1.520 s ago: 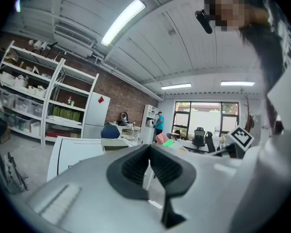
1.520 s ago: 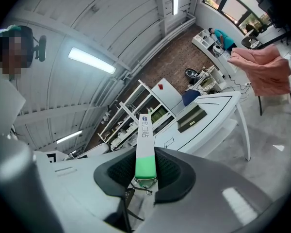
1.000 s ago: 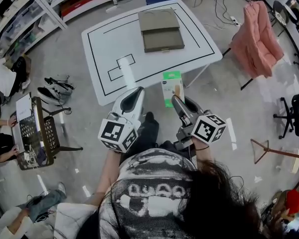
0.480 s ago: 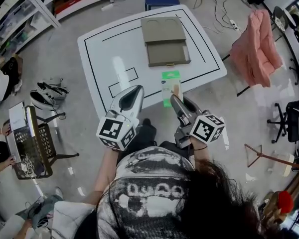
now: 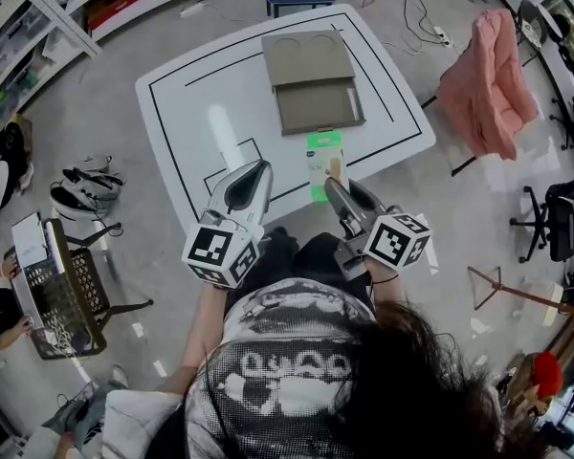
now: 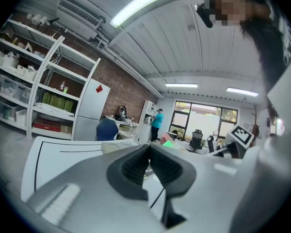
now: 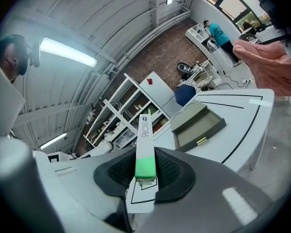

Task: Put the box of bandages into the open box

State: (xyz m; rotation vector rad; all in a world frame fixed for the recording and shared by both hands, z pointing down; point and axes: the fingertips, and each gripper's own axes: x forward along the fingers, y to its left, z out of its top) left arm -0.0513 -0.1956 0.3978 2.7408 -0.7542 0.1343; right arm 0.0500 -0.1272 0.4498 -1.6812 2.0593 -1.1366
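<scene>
While right gripper (image 5: 334, 189) clamps bandage box (image 5: 325, 156) (edge-on), open box (image 5: 318, 111) lies bare

The right gripper (image 7: 145, 173) has black, ribbed, rubbery-looking pads (image 7: 170, 171) shut on the box of bandages (image 7: 144, 152), smooth white-and-green card with a faint sheen. Like the left gripper (image 5: 255, 170), its shell is smooth pale-grey plastic. Ahead of both claws, the open box (image 5: 311, 82) looks like matt olive-grey board, on a smooth, glossy white table (image 5: 196, 113).
</scene>
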